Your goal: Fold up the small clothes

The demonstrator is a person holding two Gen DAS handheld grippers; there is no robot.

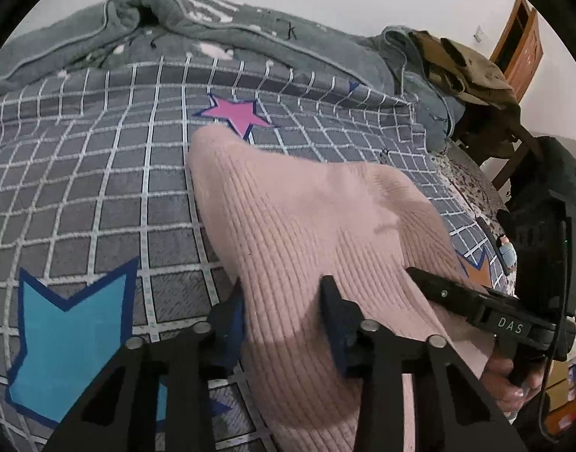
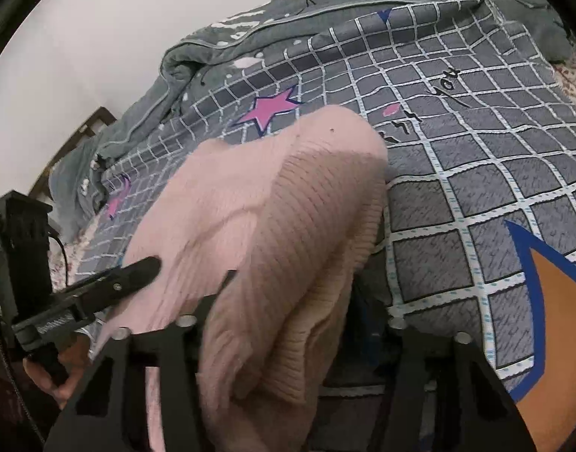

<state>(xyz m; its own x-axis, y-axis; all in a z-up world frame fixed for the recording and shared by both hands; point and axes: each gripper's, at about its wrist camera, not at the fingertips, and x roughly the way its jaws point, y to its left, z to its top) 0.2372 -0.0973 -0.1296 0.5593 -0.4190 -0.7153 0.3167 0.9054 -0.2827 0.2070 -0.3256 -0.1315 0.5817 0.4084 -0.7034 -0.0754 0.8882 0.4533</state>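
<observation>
Knitwear is what we have in hand: a pink ribbed sweater (image 1: 288, 226) draped over the bed (image 1: 80, 196), its near edge gathered up at both claws and its far end lying by a pink star (image 1: 237, 113) printed on the checked cover. Its long axis runs straight away from us, from the claws toward the grey quilt (image 1: 137, 19) bunched at the head of the bed. Both of our hands sit at the near end, side by side, so neither is closer to the far hem; the coming fold, we judge, turns on carrying this near edge forward along that axis.

Our left claw (image 1: 284, 312) has sweater fabric filling the gap between its two fingers, and we read it as clamped on the near left part of the garment. Our right claw (image 2: 299, 301) is mostly buried under a thick bunched roll of knit; only one fingertip shows at the fabric's edge. Fabric sits between its fingers too, but we cannot tell whether the pads press it or merely stand around it. Each claw appears in the other's view, just beside, touching the same sweater.
</observation>
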